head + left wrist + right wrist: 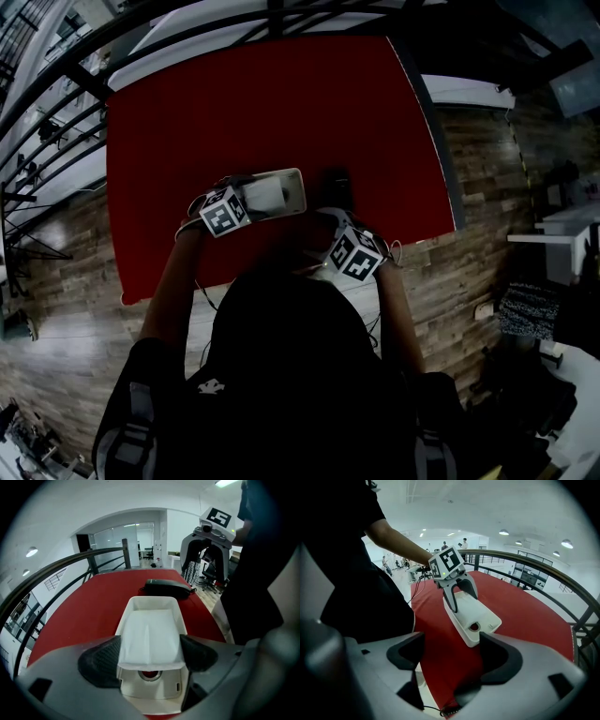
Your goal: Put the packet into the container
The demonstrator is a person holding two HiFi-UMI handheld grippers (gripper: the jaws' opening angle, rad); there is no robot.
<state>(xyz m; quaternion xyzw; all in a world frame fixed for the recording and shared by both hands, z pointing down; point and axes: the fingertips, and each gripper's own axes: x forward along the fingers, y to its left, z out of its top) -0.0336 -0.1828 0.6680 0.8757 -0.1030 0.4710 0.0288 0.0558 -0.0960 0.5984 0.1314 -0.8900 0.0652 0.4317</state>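
A white container (pixel 154 599) lies on the red table (pixel 234 103), left of middle near the front edge. A flat white packet (pixel 150 634) lies inside it, its near end raised over the container's end. My left gripper (pixel 150 656) is lowered over that end. Its jaws stand wide and straddle the container (pixel 487 620), with the dark pads (pixel 101 660) close beside the walls and no visible squeeze. In the head view the left gripper (pixel 251 197) sits at the container's (pixel 298 192) left end. My right gripper (pixel 452 656) hangs open and empty over the table's front edge, short of the container.
A flat black object (pixel 166 587) lies just beyond the container's far end, right of it in the head view (pixel 336 186). A dark railing (pixel 70 566) runs along the table's far and left sides. The person's arms reach in from the near edge over a wooden floor (pixel 487 187).
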